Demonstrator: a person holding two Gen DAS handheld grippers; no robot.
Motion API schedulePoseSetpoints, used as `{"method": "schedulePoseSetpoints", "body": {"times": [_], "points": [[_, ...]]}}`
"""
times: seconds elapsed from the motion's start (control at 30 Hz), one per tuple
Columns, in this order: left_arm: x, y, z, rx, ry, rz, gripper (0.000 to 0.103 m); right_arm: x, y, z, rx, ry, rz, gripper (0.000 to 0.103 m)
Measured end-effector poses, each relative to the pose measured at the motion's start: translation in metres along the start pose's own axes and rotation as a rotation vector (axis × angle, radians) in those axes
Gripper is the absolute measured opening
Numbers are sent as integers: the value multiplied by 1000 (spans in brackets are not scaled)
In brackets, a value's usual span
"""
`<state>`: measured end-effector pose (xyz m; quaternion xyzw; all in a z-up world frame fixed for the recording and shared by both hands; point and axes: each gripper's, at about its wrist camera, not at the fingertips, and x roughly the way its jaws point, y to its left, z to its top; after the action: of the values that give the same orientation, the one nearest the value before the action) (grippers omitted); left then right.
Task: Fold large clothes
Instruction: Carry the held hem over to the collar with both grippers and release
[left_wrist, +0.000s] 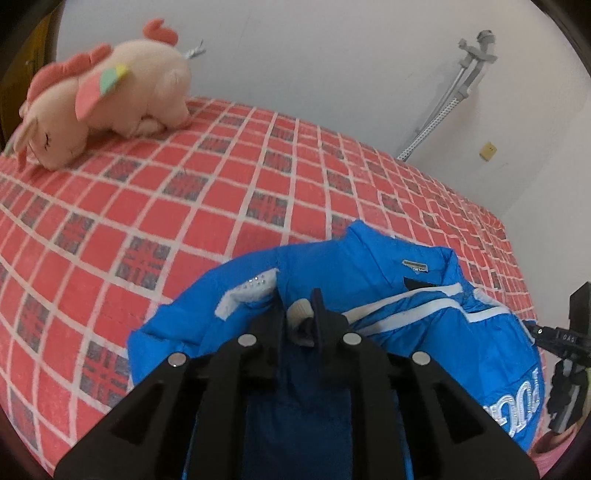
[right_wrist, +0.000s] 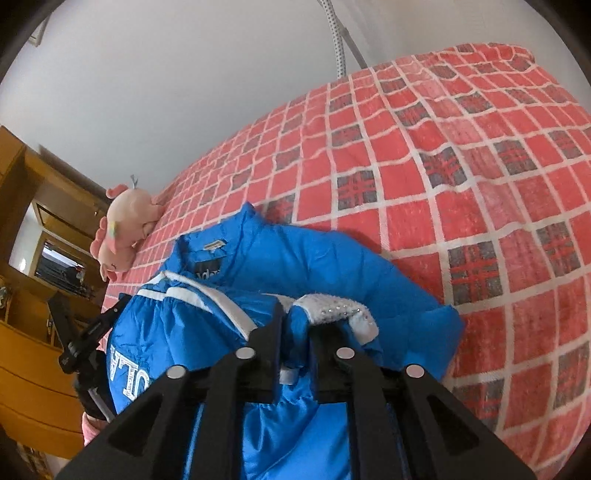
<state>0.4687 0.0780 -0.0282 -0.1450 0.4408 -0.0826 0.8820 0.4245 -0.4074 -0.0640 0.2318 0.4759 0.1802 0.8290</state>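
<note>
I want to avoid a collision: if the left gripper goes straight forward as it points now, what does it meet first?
The left gripper already pinches the blue jacket; going on, it likely pushes into the jacket's collar, then the red checked bedcover. Depth is uncertain.

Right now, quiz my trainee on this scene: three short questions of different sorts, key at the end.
1. True or false: both the left gripper and the right gripper are shut on the blue jacket.
2. What lies on the checked bedspread at its far corner?
A. a pillow
B. a pink plush toy
C. a folded towel
3. Fill in: the jacket's stripes are ____.

Key: 1 true; 2 B; 3 white.
</note>
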Motion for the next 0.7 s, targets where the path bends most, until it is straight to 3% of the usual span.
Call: {"method": "schedulePoseSetpoints", "body": {"times": [0.03,0.07,0.1,0.13,0.17,0.2,0.3,0.4,0.5,0.53,0.57,0.6,0.63,0.67,0.7], "points": [[-3,2,1,-7,9,-24,18,-4,2,-2,-10,-3,15,22],[-7,4,1,-11,11,-44,21,-11,3,-4,-22,-12,32,34],[-18,6,1,-19,2,-73,34,-17,6,-5,-34,-26,43,44],[-27,7,-1,-24,-11,-90,44,-27,8,-9,-54,-48,38,64],[-37,8,-3,-24,-29,-108,60,-34,11,-12,-74,-68,26,67],[-47,9,-6,-14,-47,-122,64,-43,15,-18,-112,-85,3,67],[-73,13,-22,49,-79,-68,70,-54,16,-34,-149,-75,-26,67],[-79,23,-44,62,-53,-12,75,-51,13,-50,-164,-39,-58,67],[-76,30,-65,60,-13,-38,75,-41,15,-64,-194,-12,-95,67],[-75,28,-71,64,-12,-43,71,-39,16,-67,-212,-19,-123,59],[-74,27,-75,68,-12,-36,67,-37,19,-70,-229,-30,-160,45],[-72,25,-79,75,-10,-26,55,-37,23,-72,-247,-51,-224,38],[-70,20,-82,89,-15,-11,37,-36,24,-72,-250,-60,-246,24],[-69,15,-83,105,-21,-2,28,-38,25,-72,-249,-70,-253,12],[-69,12,-83,116,-28,7,18,-41,27,-70,-244,-83,-241,10]]}}
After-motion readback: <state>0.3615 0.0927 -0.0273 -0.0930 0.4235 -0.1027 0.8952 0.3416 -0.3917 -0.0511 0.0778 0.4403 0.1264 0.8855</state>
